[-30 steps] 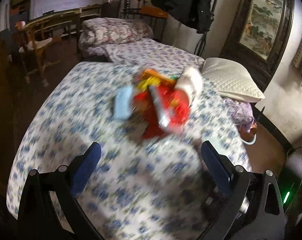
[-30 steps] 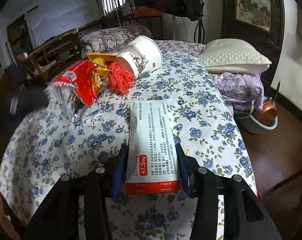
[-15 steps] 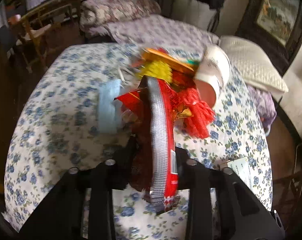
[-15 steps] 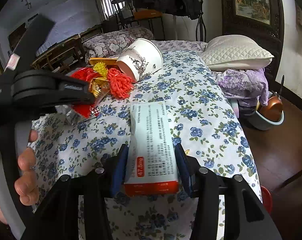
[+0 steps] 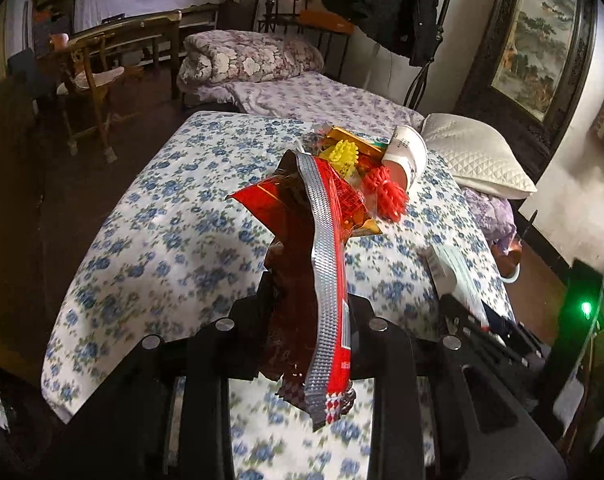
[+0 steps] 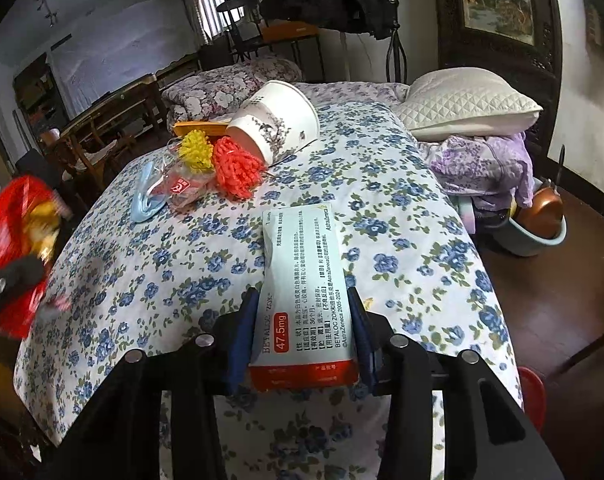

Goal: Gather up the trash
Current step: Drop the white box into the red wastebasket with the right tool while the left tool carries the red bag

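My left gripper is shut on a red snack wrapper with a silver seam and holds it above the flowered table. The wrapper also shows blurred at the left edge of the right wrist view. My right gripper is shut on a white medicine box with an orange end, held over the table's near edge. A tipped white patterned bin lies at the far side, with red and yellow pompom-like trash, a clear wrapper and a blue mask beside it.
A bed with a rolled quilt stands behind the table, a white pillow and purple cloth at the right. A basin with a copper pot sits on the floor at right. Wooden chairs stand at left.
My left gripper closed on the red wrapper, lifted it off the trash pile and pulled it back toward the near left. My right gripper kept holding the medicine box almost still.
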Demonstrator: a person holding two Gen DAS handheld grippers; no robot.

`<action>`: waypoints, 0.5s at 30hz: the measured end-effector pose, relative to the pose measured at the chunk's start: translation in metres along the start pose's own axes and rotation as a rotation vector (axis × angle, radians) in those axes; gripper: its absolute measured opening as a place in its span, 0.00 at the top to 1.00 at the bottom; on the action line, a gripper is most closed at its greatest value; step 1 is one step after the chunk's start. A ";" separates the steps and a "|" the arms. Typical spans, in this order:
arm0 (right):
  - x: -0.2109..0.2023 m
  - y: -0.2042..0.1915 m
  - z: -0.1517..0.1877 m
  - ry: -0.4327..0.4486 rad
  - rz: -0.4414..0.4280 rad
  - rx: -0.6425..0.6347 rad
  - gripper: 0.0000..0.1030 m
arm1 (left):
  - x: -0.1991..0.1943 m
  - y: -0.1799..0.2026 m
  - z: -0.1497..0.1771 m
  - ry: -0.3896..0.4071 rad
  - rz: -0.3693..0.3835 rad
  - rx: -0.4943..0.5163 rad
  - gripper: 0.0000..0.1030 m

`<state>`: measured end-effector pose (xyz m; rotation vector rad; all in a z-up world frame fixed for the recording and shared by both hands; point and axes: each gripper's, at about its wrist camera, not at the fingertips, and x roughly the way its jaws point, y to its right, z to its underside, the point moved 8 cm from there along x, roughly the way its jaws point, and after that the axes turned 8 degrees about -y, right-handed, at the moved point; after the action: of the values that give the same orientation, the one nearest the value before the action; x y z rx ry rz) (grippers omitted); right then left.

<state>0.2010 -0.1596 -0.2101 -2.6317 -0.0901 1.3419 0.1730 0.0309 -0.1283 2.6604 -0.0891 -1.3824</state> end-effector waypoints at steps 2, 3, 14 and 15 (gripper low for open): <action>-0.008 0.002 0.001 0.005 -0.009 0.018 0.58 | -0.006 0.000 0.002 0.010 0.002 0.013 0.72; -0.011 0.003 0.000 0.009 -0.009 0.021 0.58 | -0.008 0.001 0.003 0.013 0.005 0.014 0.72; -0.050 0.005 -0.004 0.057 -0.015 0.023 0.58 | -0.010 0.001 0.019 -0.006 0.050 -0.014 0.72; -0.051 0.006 -0.004 0.055 -0.016 0.021 0.58 | -0.011 0.001 0.019 -0.004 0.051 -0.011 0.72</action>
<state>0.1734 -0.1727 -0.1681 -2.6430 -0.0885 1.2571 0.1509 0.0289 -0.1304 2.6268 -0.1488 -1.3692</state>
